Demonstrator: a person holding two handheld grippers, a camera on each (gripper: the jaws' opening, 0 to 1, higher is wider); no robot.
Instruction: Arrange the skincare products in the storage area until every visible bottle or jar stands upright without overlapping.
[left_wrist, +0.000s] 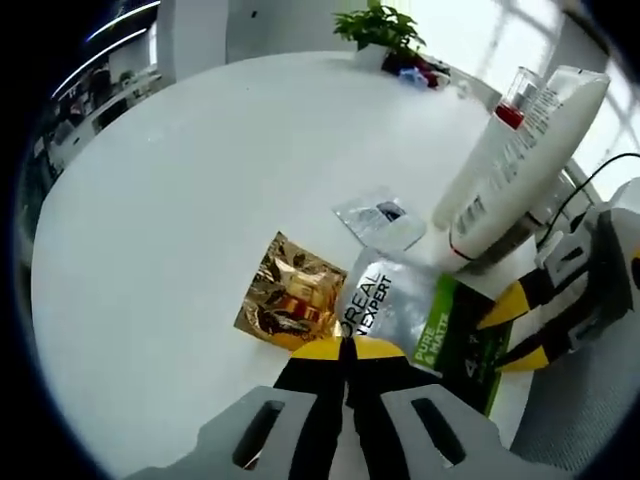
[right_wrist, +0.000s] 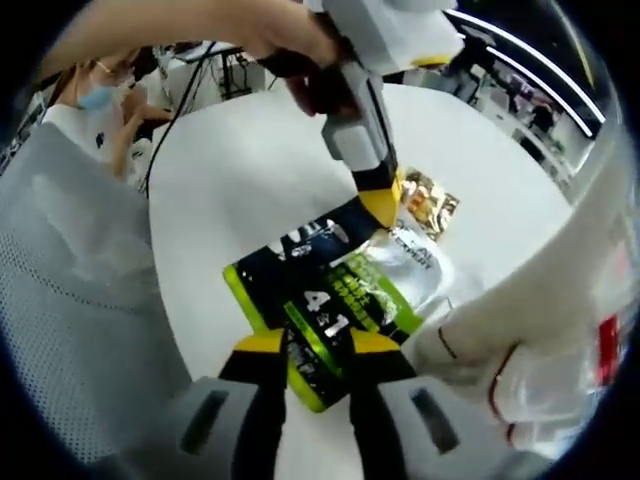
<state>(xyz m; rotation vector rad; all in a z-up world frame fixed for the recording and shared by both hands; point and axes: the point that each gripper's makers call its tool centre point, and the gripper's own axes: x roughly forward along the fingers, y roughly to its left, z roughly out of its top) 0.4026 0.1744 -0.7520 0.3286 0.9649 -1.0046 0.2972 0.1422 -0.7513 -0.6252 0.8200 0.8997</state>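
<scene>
White and round, the counter (left_wrist: 180, 200) spreads out with a potted plant (left_wrist: 378, 25) at its far edge and office furniture dim beyond it.

In the left gripper view, the left gripper (left_wrist: 348, 352) sits low, its yellow-tipped fingers (left_wrist: 320, 350) pressed together at the near edge of a silver-and-green pouch (left_wrist: 400, 305) that lies flat on the counter. Whether they pinch the pouch's edge or just rest closed against it cannot be told. A gold sachet (left_wrist: 288, 290) lies flat just beside the pouch, touching or slightly under its silver end. A small clear sachet (left_wrist: 380, 218) lies a little farther off. A white tube (left_wrist: 520, 150) with red trim leans tilted over the pouch's green end, with a red-capped clear bottle (left_wrist: 517, 95) showing behind it. The right gripper (left_wrist: 525, 325) comes in from the right, its fingers around the pouch's dark green end.

In the right gripper view, the right gripper (right_wrist: 318, 345) has its fingers (right_wrist: 262, 345) on either side of the pouch's (right_wrist: 330, 290) near corner, gripping it. The left gripper (right_wrist: 385, 205) reaches down from above, held by a hand (right_wrist: 290, 45), its tip at the pouch's far end. The gold sachet (right_wrist: 430, 205) lies just beyond. The white tube (right_wrist: 530, 330) looms blurred at the right. A person's sleeve (right_wrist: 70, 300) in white mesh fabric covers the left side.
</scene>
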